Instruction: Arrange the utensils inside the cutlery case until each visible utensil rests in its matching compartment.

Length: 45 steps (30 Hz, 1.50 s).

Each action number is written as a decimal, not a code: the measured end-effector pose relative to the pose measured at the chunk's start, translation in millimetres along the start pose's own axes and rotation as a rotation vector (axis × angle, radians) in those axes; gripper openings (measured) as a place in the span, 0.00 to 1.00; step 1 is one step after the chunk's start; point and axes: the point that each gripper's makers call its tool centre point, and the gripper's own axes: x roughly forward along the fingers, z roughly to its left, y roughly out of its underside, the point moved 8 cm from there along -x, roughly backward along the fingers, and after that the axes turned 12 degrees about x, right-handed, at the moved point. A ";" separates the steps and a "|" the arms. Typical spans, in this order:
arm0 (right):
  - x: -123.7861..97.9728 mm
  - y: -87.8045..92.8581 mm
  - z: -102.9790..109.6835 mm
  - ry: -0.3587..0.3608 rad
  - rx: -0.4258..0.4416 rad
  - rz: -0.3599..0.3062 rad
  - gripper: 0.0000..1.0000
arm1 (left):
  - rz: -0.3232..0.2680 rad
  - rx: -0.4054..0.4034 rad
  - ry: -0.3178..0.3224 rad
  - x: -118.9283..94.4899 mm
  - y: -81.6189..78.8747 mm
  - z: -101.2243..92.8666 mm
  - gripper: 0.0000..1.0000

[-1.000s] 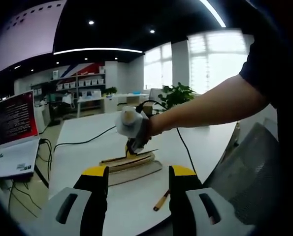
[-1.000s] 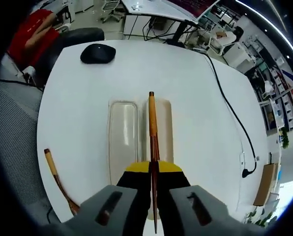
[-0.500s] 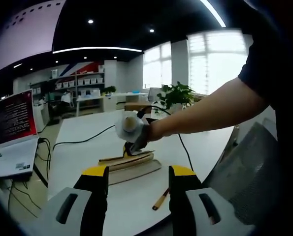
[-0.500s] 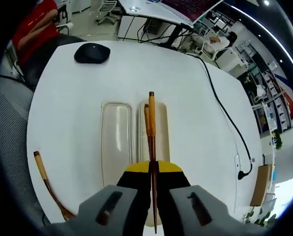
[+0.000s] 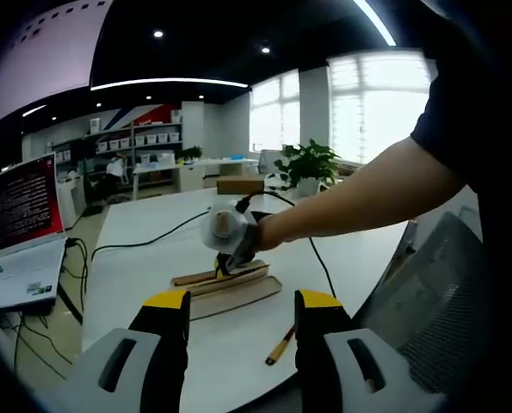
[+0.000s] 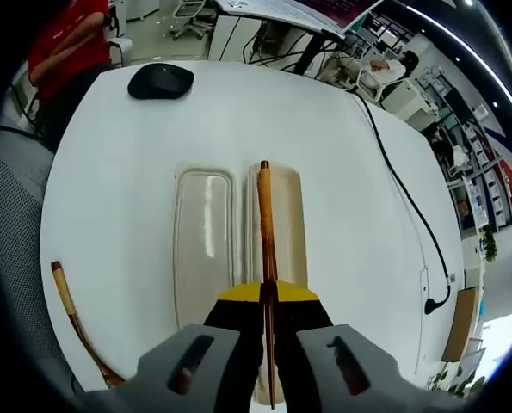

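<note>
The cutlery case (image 6: 206, 225) lies open on the white table as two long pale trays side by side. My right gripper (image 6: 267, 297) is shut on a slim wooden-handled utensil (image 6: 265, 211), which points forward over the right tray (image 6: 288, 215). A second wooden-handled utensil (image 6: 73, 317) lies on the table left of the case, near the edge. In the left gripper view, the case (image 5: 231, 288) sits ahead with the right gripper (image 5: 225, 232) held just above it by a person's hand. My left gripper (image 5: 243, 314) stands open and apart from the case, with the loose utensil (image 5: 280, 346) between its jaws on the table.
A black mouse (image 6: 159, 80) rests at the far end of the table. A black cable (image 6: 402, 202) runs along the right side. A grey mesh chair (image 5: 436, 310) stands by the table edge. A laptop (image 5: 27, 249) sits on a neighbouring desk, and a person in red (image 6: 70, 39) stands nearby.
The right gripper has sunk a little toward the case, still holding its utensil over the right tray. The left gripper's jaws stay open and the loose utensil has not moved.
</note>
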 end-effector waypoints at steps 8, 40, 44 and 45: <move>5.3 0.9 -0.1 -0.008 -0.027 0.012 0.00 | 0.009 0.000 0.002 0.7 0.2 -1.0 0.50; 17.9 1.3 3.2 -0.022 -0.049 0.041 0.00 | 0.006 -0.004 -0.003 -3.9 4.1 -2.9 0.50; 18.2 -0.2 3.7 -0.022 -0.045 0.037 0.00 | 0.007 -0.004 -0.006 -4.0 4.0 -3.0 0.50; 18.8 -0.7 4.4 -0.023 -0.049 0.032 0.00 | 0.006 -0.004 -0.006 -4.0 4.0 -3.0 0.50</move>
